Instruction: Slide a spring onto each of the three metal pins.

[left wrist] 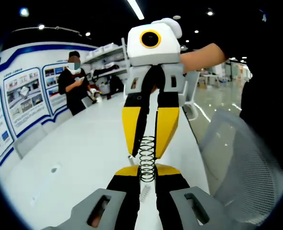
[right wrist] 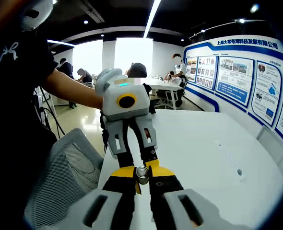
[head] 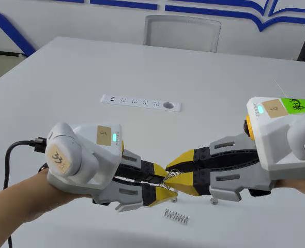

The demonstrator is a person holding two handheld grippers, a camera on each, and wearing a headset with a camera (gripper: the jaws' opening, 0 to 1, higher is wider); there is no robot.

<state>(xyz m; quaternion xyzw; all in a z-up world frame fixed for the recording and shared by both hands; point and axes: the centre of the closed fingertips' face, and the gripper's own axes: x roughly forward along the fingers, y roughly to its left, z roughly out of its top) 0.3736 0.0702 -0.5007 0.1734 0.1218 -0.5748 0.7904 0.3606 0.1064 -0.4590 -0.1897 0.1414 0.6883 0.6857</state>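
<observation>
big white table (head: 90,67) takes up most of the head view, with a grey mesh chair (head: 182,32) pushed in at the far side. the two grippers meet nose to nose over the near edge. the left gripper (head: 160,185) has its jaws pinched on one end of a spring (left wrist: 147,158). the right gripper (head: 174,175) has its yellow tips closed round the other end, so the spring is strung between them, up off the table. a white power strip (head: 140,102) lies further back, well clear. a black cable (head: 10,155) trails off the left gripper's rear. a second spring (head: 176,216) lies loose on the table just below the tips.
</observation>
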